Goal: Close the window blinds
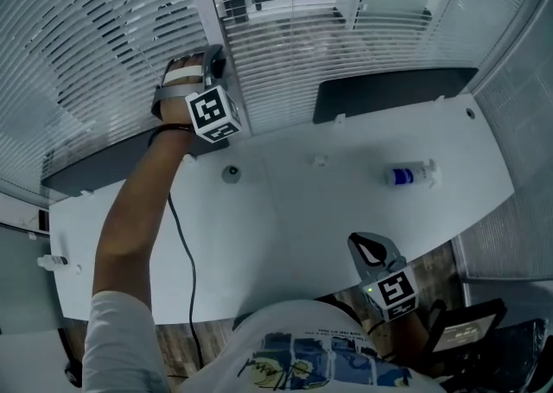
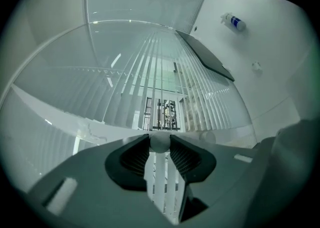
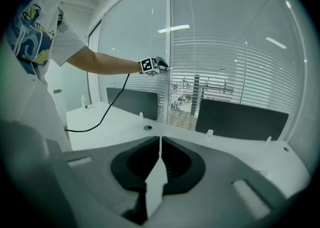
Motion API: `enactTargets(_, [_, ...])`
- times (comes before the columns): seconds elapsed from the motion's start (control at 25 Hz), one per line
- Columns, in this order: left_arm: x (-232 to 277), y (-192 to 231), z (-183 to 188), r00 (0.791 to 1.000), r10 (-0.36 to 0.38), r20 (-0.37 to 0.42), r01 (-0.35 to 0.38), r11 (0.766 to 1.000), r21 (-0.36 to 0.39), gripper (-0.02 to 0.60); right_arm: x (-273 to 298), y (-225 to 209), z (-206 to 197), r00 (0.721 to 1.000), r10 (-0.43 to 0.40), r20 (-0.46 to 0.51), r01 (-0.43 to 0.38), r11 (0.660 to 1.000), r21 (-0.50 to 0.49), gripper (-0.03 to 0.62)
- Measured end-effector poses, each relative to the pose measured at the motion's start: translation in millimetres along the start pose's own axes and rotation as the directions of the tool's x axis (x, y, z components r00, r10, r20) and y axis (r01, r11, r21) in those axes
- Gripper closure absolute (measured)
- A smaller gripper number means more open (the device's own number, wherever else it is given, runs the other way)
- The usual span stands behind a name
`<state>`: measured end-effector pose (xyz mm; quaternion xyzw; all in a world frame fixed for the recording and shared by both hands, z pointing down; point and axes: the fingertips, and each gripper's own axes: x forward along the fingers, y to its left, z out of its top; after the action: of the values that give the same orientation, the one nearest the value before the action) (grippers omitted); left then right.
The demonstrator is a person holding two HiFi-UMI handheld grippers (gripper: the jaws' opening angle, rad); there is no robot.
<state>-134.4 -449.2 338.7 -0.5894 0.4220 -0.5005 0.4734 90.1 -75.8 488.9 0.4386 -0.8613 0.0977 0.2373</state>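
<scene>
White slatted blinds (image 1: pixel 285 46) cover the window behind the desk; in the middle section (image 2: pixel 165 111) the slats stand apart and I see through them. My left gripper (image 1: pixel 216 63) is raised to the blinds beside the window post. In the left gripper view its jaws (image 2: pixel 160 144) stand open a little way, with the round white blind wand (image 2: pixel 159 140) between the tips. My right gripper (image 1: pixel 371 249) hangs low over the desk's near edge, close to the person's body. Its jaws (image 3: pixel 160 139) are shut with nothing in them.
A white desk (image 1: pixel 328 210) runs under the window, with two dark screen panels (image 1: pixel 393 93) along its back. On it are a small bottle with a blue label (image 1: pixel 410 175), a round cable port (image 1: pixel 231 174) and a black cable (image 1: pixel 186 253).
</scene>
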Motion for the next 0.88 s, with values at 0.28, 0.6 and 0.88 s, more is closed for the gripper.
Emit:
enactTargets(0.28, [0, 5, -3, 1.000, 0.019, -0.002, -0.019, 0.986, -0.166, 0.449, 4, 2, 3, 1.000, 0.012, 0.004, -0.012, 1.000, -0.008, 0.588])
enactTargets(0.6, [-1, 11, -10, 0.997, 0.074, -0.026, -0.077, 0.842, -0.534, 0.449, 4, 4, 4, 1.000, 0.024, -0.018, -0.024, 0.999, -0.031, 0.588])
enactTargets(0.88, [-3, 14, -21, 0.994, 0.099, -0.041, -0.088, 0.535, -0.840, 0.449, 4, 6, 6, 0.999, 0.030, -0.024, -0.031, 0.999, -0.037, 0.588])
